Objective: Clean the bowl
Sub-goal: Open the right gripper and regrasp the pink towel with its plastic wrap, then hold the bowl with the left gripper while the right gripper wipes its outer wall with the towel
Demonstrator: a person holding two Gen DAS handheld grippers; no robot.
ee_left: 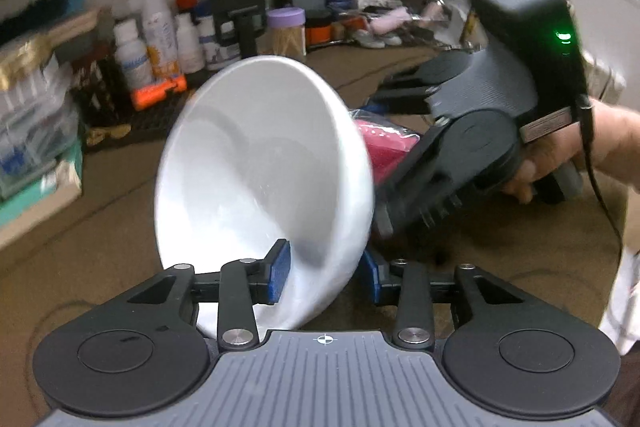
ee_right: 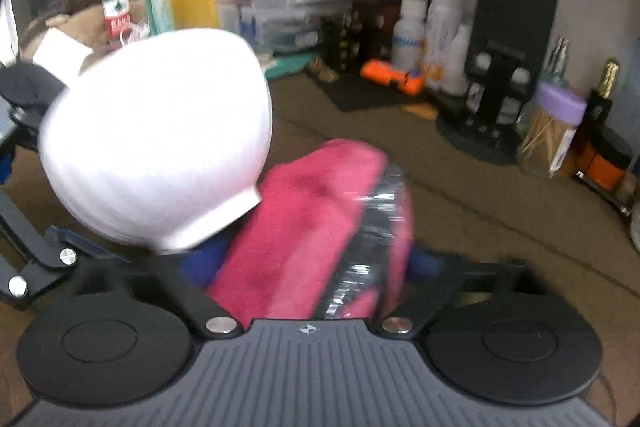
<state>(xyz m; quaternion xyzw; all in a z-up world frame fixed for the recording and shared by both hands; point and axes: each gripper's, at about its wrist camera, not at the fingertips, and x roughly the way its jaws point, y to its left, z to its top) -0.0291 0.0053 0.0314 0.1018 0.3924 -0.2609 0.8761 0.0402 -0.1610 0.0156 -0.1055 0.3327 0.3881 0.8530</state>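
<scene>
**White bowl tipped on edge, pink cloth behind it**

A plain white bowl (ee_left: 266, 183) is held tilted on its side, its rim between the blue pads of the left tool (ee_left: 326, 275). A pink cloth (ee_right: 316, 227) wrapped with a shiny tape band is seen between the right tool's (ee_right: 308, 263) fingers, just beside the bowl's foot.
</scene>
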